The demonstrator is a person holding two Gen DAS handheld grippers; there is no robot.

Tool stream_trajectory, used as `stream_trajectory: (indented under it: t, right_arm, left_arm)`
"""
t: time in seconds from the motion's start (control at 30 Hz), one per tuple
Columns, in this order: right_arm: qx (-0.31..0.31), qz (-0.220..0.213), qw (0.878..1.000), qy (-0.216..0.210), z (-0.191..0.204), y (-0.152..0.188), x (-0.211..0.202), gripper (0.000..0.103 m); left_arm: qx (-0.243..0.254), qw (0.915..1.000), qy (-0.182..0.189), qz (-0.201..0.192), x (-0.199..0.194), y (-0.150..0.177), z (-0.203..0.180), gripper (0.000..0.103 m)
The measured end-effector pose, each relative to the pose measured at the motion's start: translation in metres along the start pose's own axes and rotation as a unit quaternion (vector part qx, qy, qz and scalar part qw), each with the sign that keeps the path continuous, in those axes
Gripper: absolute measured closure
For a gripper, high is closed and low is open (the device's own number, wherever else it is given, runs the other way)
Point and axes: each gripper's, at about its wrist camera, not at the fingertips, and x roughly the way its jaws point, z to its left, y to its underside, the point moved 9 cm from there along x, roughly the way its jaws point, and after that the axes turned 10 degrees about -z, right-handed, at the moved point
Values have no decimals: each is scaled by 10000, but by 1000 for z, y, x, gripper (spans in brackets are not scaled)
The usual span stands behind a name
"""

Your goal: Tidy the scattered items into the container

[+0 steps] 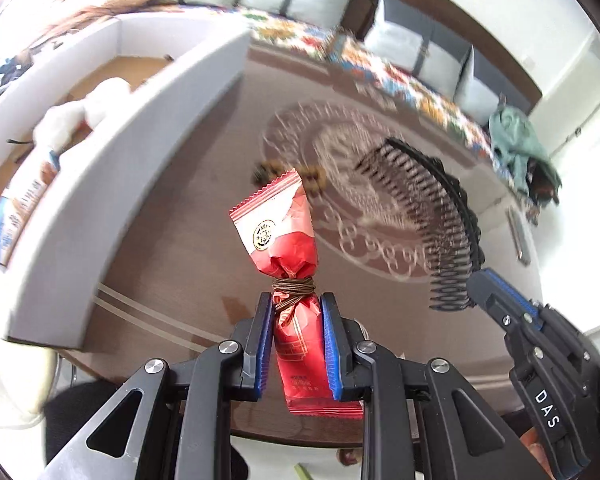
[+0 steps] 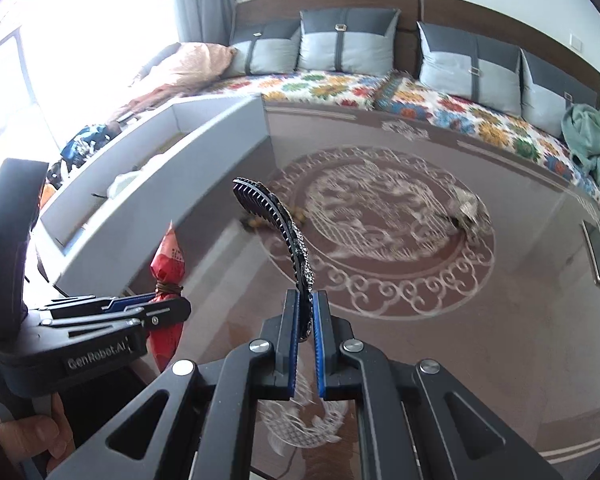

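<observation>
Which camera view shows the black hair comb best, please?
The left wrist view: the black hair comb shows its full row of teeth there, held by the right gripper. The right wrist view sees the comb only edge-on, as a thin curved spine.

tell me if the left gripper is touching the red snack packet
Touching. The left wrist view shows the left gripper with both blue pads pressed against the red snack packet, just below its brown elastic band.

The small brown-and-yellow thing (image 1: 288, 174) on the worktop (image 1: 172, 264) is too blurred to name; the red snack packet (image 1: 278, 224) hides its middle. The silvery object (image 2: 466, 210) is smeared too.
</observation>
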Motion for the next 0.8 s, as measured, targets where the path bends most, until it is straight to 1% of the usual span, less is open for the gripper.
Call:
stream_trajectory:
  t: [0.1,0.23,0.4,0.5,0.57,0.63,0.7,0.77,0.8]
  right_arm:
    - [32,-154,9996,-233,21,-21,-1,96]
    - [-1,-304,9973,-663,62,-56,6,96]
    - [-116,-406,9895,-1379,142,-108,28,96]
    - [-184,-350,9843,-1720,192,-129,52,96]
    - [-196,-278,9811,-1905,226,-137,71,96]
    - [-167,-168,9791,-2021,252,-138,90,96]
    - [-191,-1,9780,-2078,273,-131,109,96]
    - [-194,202,9776,-2086,288,-121,128,95]
    - [-206,338,9772,-2085,293,-114,137,95]
  left_arm:
    - [-175,9995,-100,-263,-20,-26,26,81]
    - [-405,9964,-419,-620,-44,-65,77,81]
    - [-781,9896,-854,-858,-61,-101,151,81]
    - [-1001,9844,-1118,-921,-62,-119,196,81]
    - [-1130,9812,-1282,-893,-60,-126,223,81]
    - [-1235,9790,-1395,-822,-55,-128,244,81]
    - [-1318,9776,-1473,-723,-48,-128,260,81]
    - [-1391,9776,-1500,-502,-32,-123,270,79]
    - [-1495,9780,-1401,-380,-25,-118,273,78]
